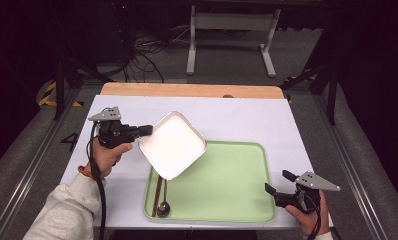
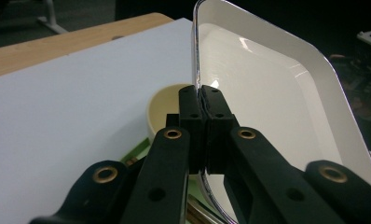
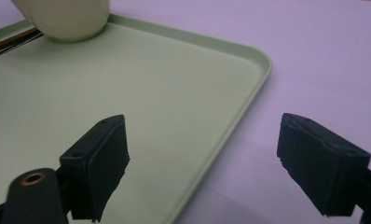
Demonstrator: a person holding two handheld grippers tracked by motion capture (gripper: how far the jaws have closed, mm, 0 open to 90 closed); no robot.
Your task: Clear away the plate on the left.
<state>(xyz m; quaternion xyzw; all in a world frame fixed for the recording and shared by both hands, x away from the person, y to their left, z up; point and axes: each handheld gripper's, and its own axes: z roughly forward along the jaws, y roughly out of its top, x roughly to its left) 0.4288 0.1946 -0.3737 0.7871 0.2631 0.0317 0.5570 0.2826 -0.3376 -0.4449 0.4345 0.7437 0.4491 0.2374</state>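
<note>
A white square plate [image 1: 173, 145] hangs tilted above the left end of the green tray [image 1: 227, 185], held by its left rim. My left gripper [image 1: 143, 131] is shut on that rim; in the left gripper view the plate [image 2: 267, 93] stands on edge between the closed pads [image 2: 203, 116]. Behind the rim there, a cream bowl [image 2: 162, 109] shows. My right gripper [image 1: 278, 182] stands open at the tray's right edge, its jaws wide apart over the tray corner [image 3: 249, 60] with nothing between them [image 3: 202, 163]. The cream bowl [image 3: 65, 18] sits at the tray's far side in the right gripper view.
Chopsticks [image 1: 157, 195] and a spoon [image 1: 163, 206] lie along the tray's left side. The tray rests on a white mat [image 1: 247, 120] over a wooden table [image 1: 187, 90]. Cables and a metal stand [image 1: 232, 30] sit on the floor beyond.
</note>
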